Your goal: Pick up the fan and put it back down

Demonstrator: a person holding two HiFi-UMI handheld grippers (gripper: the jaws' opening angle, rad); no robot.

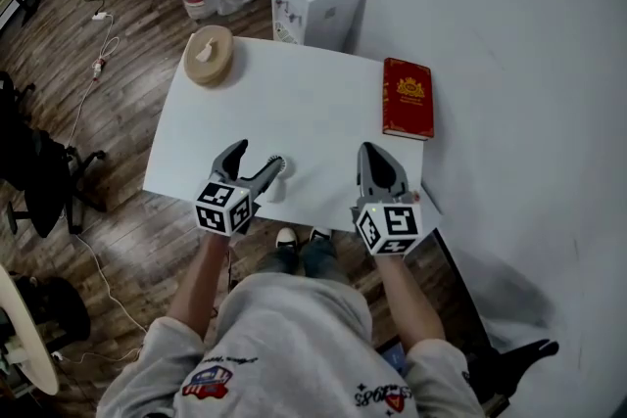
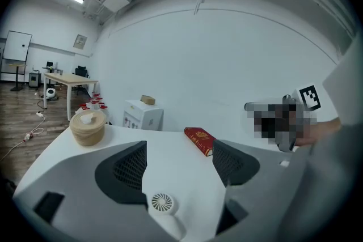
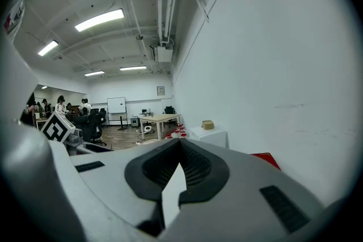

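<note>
We hold both claws low over the near edge of the white surface (image 1: 313,103). Our left claw (image 2: 178,156) stands with its jaws wide apart, and the small white round fan (image 2: 162,202) lies on the surface between them, near their base; neither jaw appears to touch it. Our right claw (image 3: 180,147), to the right of the left one and apart from it, has its jaws pressed together with nothing between them. A red book (image 1: 408,99) lies flat at the far right of the surface. A woven lidded basket (image 1: 209,56) sits at the far left corner. Beyond the surface, a white cabinet (image 1: 318,0) stands against the wall.
</note>
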